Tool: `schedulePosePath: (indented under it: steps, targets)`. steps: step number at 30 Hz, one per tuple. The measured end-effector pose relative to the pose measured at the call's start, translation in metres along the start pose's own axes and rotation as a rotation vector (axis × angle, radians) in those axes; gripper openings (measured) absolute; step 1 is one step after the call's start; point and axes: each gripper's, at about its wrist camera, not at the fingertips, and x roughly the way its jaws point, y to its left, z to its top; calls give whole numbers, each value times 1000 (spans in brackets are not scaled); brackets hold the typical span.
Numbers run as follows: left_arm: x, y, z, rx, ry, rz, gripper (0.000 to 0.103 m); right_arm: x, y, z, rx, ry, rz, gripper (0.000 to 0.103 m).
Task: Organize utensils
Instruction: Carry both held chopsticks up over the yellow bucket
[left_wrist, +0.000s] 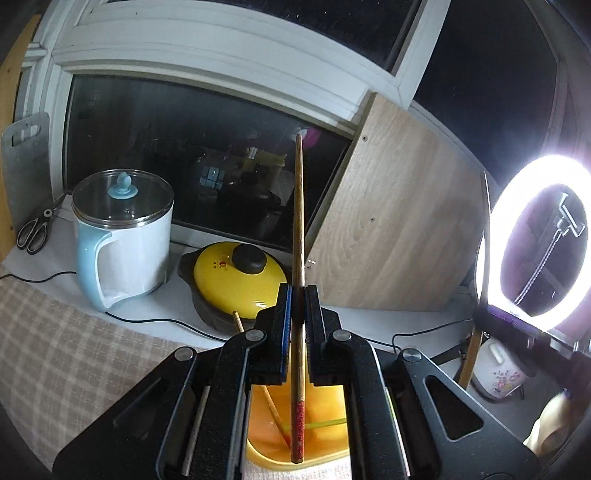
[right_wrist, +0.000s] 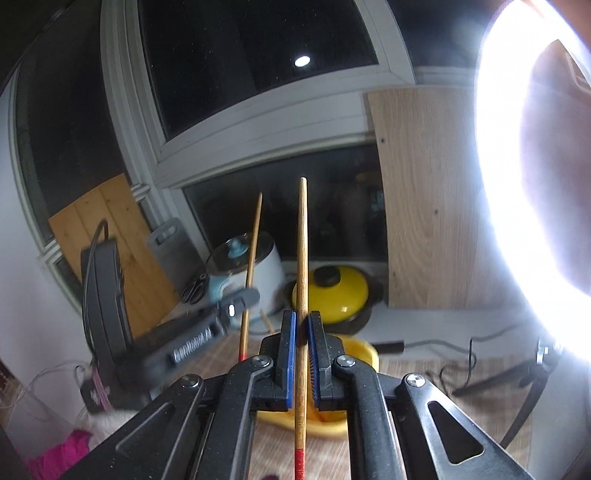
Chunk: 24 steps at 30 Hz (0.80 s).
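My left gripper (left_wrist: 298, 295) is shut on a wooden chopstick (left_wrist: 299, 221) with a red end, held upright over a yellow holder (left_wrist: 325, 417). Another chopstick (left_wrist: 271, 406) leans inside that holder. My right gripper (right_wrist: 302, 321) is shut on a second red-ended chopstick (right_wrist: 302, 251), also upright. In the right wrist view the left gripper (right_wrist: 236, 308) shows at the left with its chopstick (right_wrist: 251, 266), and the yellow holder (right_wrist: 364, 350) lies just beyond my right fingers.
A white and blue kettle (left_wrist: 123, 232), a yellow-lidded pot (left_wrist: 236, 277), scissors (left_wrist: 35, 232) and a grey cutting board (left_wrist: 26, 162) stand along the window sill. A wooden board (left_wrist: 399, 221) leans at the right. A ring light (left_wrist: 539, 236) glares at the far right. Cables (left_wrist: 155, 319) cross the table.
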Motion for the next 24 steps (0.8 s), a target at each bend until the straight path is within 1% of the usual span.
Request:
schedulePosePath:
  steps: [3, 8, 13, 19, 24]
  targets:
    - [6, 2, -4, 8, -7, 0, 4, 14, 1, 7, -12, -14, -29, 4]
    - [12, 2, -8, 20, -12, 0, 4, 37, -1, 10, -18, -10, -69, 4]
    - [16, 3, -16, 37, -7, 8, 4, 56, -10, 10, 8, 2, -84, 4]
    - [16, 7, -24, 36, 10, 8, 4, 80, -16, 6, 6, 27, -106, 4]
    - [8, 11, -27, 41, 23, 5, 4, 95, -21, -1, 10, 75, -100, 4]
